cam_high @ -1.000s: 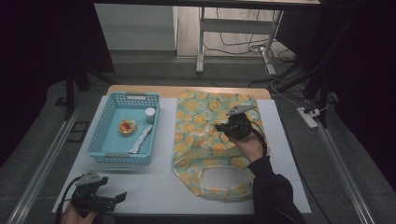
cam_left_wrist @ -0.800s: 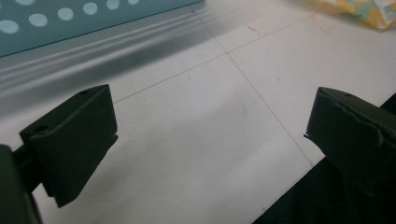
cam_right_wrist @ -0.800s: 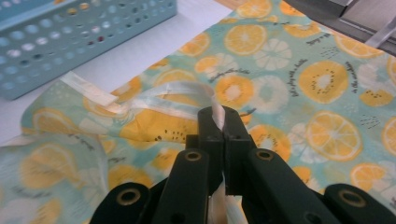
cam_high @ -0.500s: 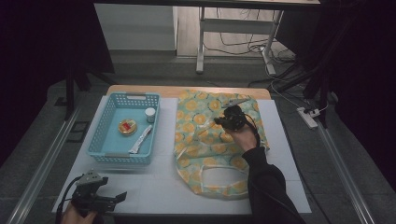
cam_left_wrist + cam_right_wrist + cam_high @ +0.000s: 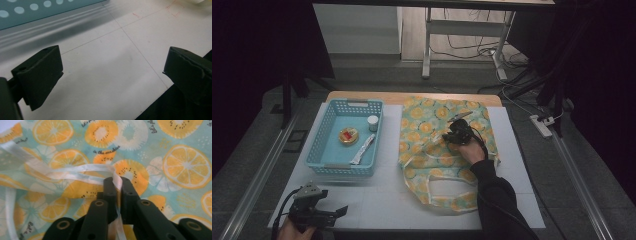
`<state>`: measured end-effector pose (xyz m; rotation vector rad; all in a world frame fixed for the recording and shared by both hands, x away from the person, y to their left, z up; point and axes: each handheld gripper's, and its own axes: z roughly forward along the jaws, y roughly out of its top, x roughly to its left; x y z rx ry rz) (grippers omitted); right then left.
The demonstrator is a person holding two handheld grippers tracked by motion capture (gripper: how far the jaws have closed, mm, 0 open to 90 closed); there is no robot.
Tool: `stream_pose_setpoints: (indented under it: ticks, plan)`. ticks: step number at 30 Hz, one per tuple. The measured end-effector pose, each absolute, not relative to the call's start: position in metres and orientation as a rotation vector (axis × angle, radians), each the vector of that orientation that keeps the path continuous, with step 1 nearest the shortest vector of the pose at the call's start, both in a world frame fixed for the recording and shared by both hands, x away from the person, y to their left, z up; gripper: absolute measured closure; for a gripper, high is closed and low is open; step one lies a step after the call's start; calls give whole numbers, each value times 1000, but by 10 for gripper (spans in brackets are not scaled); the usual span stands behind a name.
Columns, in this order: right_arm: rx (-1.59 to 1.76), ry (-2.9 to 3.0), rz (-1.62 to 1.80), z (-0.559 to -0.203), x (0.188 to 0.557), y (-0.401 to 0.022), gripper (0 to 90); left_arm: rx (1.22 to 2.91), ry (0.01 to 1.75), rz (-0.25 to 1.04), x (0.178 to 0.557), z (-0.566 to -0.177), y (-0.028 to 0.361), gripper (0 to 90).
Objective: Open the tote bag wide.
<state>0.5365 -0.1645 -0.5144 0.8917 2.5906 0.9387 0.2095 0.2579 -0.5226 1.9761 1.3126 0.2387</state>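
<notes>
Turquoise bag with orange citrus slices, white strap; light-blue basket

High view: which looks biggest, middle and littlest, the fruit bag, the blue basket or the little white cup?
1. fruit bag, biggest.
2. blue basket, middle.
3. little white cup, littlest by far, standing inside the basket.

The high view is dim, its surroundings near black, with light falling mainly on the table. The left gripper view shows soft shadows and a blurred basket edge. The right gripper view is bright and slightly soft.
</notes>
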Motion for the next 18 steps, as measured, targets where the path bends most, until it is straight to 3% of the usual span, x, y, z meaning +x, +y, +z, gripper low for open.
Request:
stream_pose_setpoints:
  ticks: [18]
  plan:
    - [883, 2566, 1086, -484, 524, -170, 381, 1976, 1310, 245, 209, -522, 258, 25]
